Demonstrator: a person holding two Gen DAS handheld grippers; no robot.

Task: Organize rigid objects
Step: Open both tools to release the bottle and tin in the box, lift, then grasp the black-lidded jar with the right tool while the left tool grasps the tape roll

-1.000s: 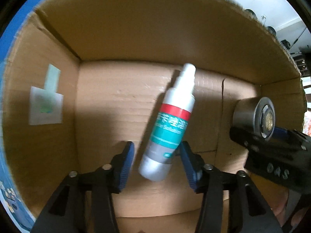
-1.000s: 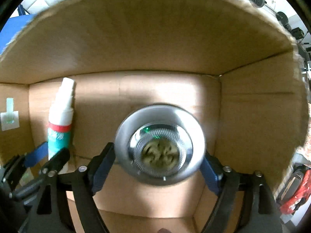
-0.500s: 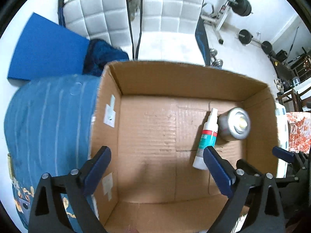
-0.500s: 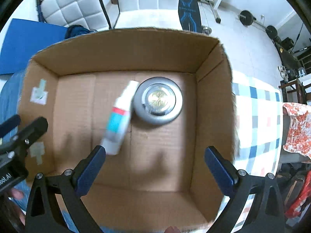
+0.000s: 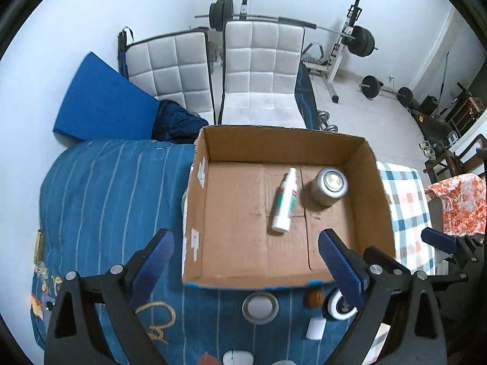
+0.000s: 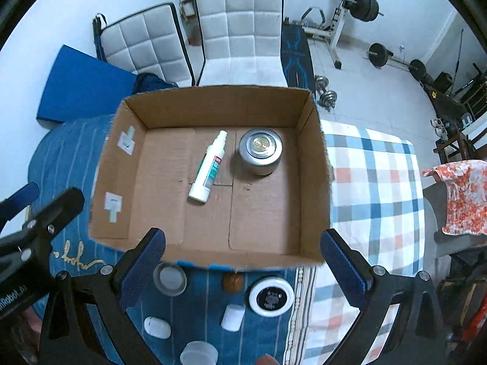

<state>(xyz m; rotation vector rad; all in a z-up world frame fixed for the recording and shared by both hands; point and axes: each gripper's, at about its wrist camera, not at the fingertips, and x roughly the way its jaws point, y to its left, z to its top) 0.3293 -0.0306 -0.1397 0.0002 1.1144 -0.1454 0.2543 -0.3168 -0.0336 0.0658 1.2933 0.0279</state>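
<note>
Withdrawn above cardboard box (image 6: pixel 313 158): left gripper (image 5: pixel 246 261), right gripper (image 6: pixel 243 261), jaws wide open, empty.
Inside: spray bottle (image 6: pixel 208 167) beside silver puck light (image 6: pixel 260 150); underneath, blue striped bedspread (image 5: pixel 106 197); behind, weight bench (image 5: pixel 334 45).

Both wrist views look down from above; sharing the cardboard box (image 5: pixel 373 182).

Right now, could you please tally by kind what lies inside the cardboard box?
Inside the cardboard box:
white spray bottle: 1
silver round canister: 1
Total: 2
</note>
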